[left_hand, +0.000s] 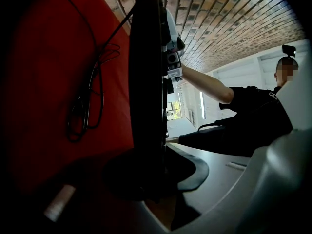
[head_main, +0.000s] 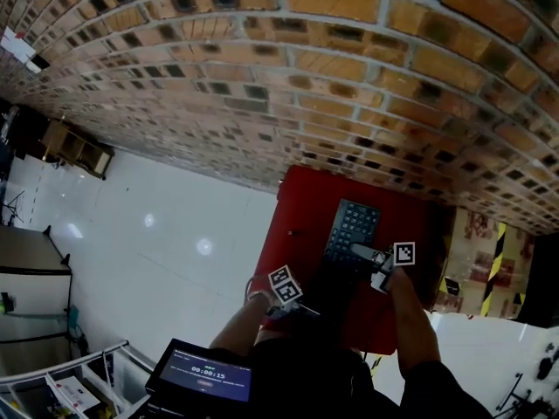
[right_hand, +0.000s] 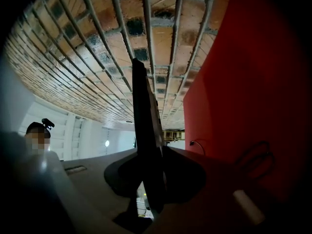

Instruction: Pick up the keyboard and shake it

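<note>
A black keyboard (head_main: 354, 225) lies lengthwise on a red table (head_main: 301, 208). My left gripper (head_main: 310, 304) is at its near end and my right gripper (head_main: 358, 252) is at its right edge. In the left gripper view the keyboard (left_hand: 146, 82) runs edge-on between the jaws of the left gripper (left_hand: 156, 179), close beside the red top, and the pads do not seem to press it. The right gripper (left_hand: 173, 62) shows at the far end. In the right gripper view the keyboard (right_hand: 144, 116) stands between the open jaws of the right gripper (right_hand: 153, 177), with a sliver of light beside it.
A thin dark cable (left_hand: 87, 96) lies looped on the red table beside the keyboard. A brick surface (head_main: 262, 77) fills the far side and a white floor (head_main: 148, 234) lies to the left. A dark screen (head_main: 205, 374) sits near my body. Yellow-black striped boxes (head_main: 493, 251) stand at the right.
</note>
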A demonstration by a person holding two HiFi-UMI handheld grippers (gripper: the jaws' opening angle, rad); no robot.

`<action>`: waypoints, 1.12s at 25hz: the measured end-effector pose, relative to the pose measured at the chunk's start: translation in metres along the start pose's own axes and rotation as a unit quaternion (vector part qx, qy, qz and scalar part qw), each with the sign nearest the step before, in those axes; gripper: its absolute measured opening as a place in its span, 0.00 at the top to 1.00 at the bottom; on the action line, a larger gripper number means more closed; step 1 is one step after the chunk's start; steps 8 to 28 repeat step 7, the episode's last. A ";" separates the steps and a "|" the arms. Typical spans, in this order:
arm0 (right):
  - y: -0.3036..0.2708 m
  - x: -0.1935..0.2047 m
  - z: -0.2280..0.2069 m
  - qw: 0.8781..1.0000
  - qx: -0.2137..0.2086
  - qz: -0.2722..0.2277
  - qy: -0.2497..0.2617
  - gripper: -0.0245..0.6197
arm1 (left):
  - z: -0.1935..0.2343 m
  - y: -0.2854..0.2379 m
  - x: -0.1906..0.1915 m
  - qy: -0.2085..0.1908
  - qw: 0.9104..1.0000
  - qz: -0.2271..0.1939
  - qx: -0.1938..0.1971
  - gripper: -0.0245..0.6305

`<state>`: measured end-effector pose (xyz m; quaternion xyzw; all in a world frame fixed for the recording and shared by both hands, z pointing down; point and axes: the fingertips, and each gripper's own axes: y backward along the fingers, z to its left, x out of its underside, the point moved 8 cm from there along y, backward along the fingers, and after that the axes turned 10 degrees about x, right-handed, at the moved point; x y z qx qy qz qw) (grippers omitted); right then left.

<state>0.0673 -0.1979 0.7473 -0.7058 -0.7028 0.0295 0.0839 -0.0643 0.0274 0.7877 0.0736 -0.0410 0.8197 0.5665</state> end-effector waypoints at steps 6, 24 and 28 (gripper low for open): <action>-0.011 -0.012 0.002 1.000 -0.014 0.004 -0.003 0.85 | 0.009 0.014 -0.002 -0.002 0.999 -0.038 -0.025 0.75; -0.012 -0.013 0.001 1.000 -0.014 0.004 -0.006 0.85 | 0.011 0.016 -0.002 -0.002 0.999 -0.046 -0.030 0.74; -0.012 -0.013 0.001 1.000 -0.014 0.004 -0.006 0.85 | 0.011 0.016 -0.002 -0.002 0.999 -0.046 -0.030 0.74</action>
